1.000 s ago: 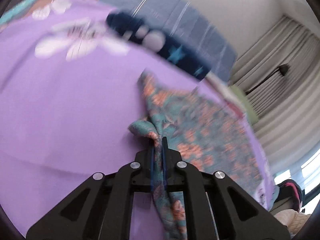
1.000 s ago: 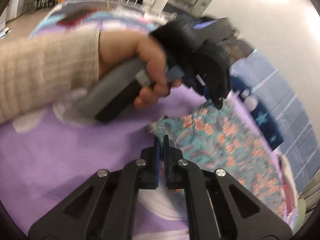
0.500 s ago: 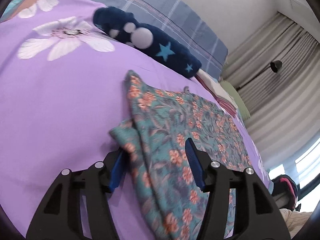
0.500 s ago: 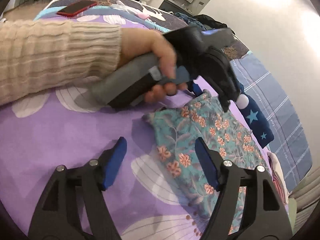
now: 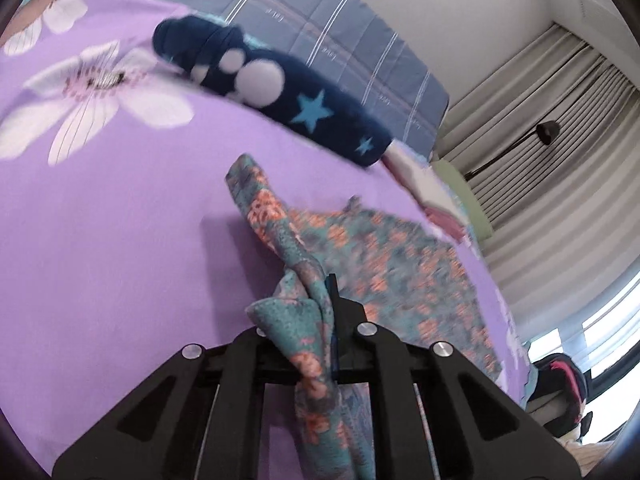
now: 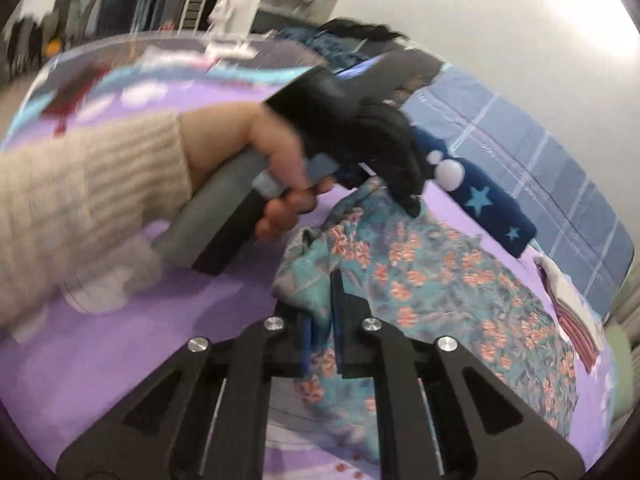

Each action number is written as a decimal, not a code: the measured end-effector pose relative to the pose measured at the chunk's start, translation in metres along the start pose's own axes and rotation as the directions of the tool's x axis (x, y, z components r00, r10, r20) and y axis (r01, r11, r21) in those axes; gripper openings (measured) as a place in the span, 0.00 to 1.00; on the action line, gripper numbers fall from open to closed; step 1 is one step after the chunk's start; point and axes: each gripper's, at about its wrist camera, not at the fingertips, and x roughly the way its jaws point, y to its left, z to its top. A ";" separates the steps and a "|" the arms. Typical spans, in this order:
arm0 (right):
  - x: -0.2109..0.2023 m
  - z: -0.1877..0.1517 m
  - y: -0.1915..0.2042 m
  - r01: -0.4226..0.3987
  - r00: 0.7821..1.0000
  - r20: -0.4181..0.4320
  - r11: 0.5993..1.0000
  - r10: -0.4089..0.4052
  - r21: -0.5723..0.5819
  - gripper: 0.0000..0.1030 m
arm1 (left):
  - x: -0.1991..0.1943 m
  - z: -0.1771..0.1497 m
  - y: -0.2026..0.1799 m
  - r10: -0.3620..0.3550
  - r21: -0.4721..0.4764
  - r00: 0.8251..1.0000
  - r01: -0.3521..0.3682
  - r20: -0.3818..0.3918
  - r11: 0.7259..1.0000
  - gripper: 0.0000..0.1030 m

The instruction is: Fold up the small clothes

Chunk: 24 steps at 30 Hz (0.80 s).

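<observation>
While both your left gripper (image 5: 326,304) and right gripper (image 6: 324,312) are clamped on the floral garment's (image 6: 448,292) near edge, mid-bedspread (image 5: 120,240), you're starting the fold; next, probably carry that edge evenly across toward the far edge.

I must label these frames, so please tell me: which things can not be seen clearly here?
- Floral garment: its near end is hidden under the left gripper; left wrist view.
- Same garment's lower edge: covered by the right gripper; right wrist view.
- Red object on the bed: motion blur, unidentifiable.
- Striped cloth: too small to identify.
</observation>
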 end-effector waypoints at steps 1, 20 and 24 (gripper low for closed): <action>-0.005 0.001 -0.004 0.004 1.000 0.011 1.000 -0.004 0.016 0.08 | -0.001 0.003 -0.007 0.004 0.009 1.000 -0.004 0.005 1.000 0.09; -0.063 -0.019 -0.103 -0.054 0.996 0.086 0.922 0.023 0.382 0.06 | 0.013 0.025 -0.090 0.043 0.075 0.999 -0.044 0.014 0.996 0.09; -0.076 -0.034 -0.124 -0.052 0.994 0.106 0.893 0.005 0.447 0.06 | 0.023 0.028 -0.118 0.045 0.102 0.999 -0.046 0.012 0.994 0.09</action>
